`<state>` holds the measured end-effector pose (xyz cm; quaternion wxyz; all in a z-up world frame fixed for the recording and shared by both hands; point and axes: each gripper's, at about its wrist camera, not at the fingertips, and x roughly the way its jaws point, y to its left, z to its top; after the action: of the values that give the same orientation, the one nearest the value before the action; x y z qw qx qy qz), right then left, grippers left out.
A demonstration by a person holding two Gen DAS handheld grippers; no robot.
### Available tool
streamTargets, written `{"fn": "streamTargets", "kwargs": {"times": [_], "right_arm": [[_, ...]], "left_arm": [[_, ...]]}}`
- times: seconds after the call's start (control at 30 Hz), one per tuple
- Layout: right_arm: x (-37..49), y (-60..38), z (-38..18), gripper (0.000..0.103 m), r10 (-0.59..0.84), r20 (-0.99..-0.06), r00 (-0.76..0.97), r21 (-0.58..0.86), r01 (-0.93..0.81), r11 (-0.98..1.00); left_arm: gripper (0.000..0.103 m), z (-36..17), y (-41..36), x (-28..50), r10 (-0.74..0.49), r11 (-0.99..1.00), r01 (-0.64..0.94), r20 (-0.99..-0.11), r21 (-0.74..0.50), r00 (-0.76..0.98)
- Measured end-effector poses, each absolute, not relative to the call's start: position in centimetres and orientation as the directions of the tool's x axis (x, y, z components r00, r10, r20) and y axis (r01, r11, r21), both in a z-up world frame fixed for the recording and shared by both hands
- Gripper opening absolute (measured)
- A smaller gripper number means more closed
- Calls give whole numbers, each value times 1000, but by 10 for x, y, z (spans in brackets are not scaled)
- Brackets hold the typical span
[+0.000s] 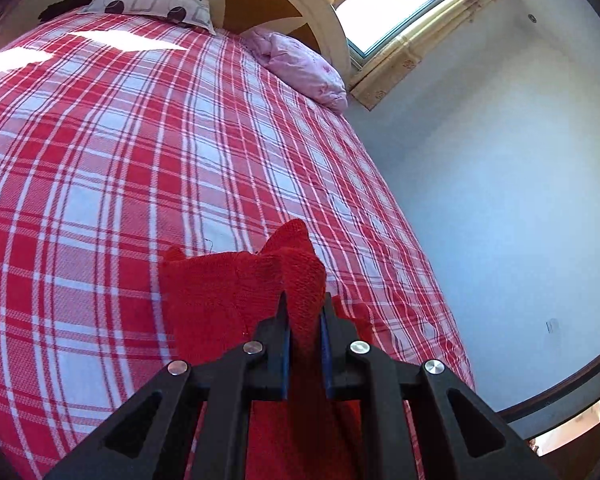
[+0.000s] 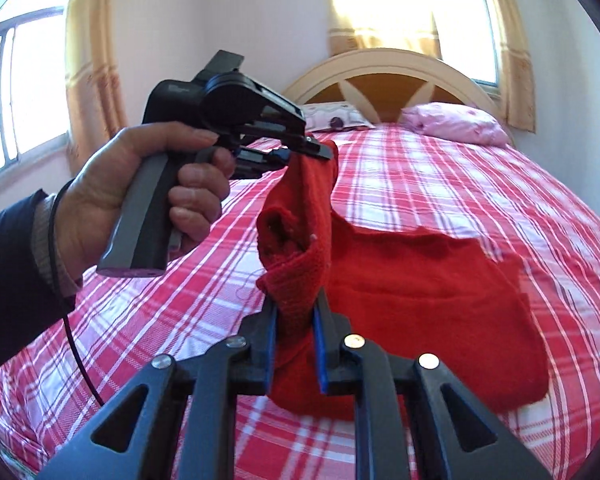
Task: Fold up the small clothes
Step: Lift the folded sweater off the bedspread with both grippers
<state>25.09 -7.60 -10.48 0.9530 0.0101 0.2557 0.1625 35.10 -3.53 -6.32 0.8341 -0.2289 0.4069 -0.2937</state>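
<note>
No readable text, labels, brands or numbers anywhere. A faint pale marking on the black plastic housing of the left gripper [image 2: 324,151] is too small to read.

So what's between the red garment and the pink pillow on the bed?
Only bare plaid bedspread lies between the red garment and the pink pillow; the right wrist view shows it.

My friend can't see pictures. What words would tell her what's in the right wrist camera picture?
Two hand-held grippers lift a red knitted garment above a bed with a red plaid cover: the right hand-held gripper pinches one part up close, and the left hand-held gripper, held in a person's hand, pinches another part higher up. A pink pillow lies by the arched headboard.
</note>
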Motion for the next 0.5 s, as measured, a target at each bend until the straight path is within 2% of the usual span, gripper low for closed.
{"fn": "streamTargets", "kwargs": {"times": [0.5], "right_arm": [[254,-184,-118,17,280,-494,823,326,-123,937]], "left_arm": [[11,-78,-149,358,-673,740,364,-622,-565,400]]}}
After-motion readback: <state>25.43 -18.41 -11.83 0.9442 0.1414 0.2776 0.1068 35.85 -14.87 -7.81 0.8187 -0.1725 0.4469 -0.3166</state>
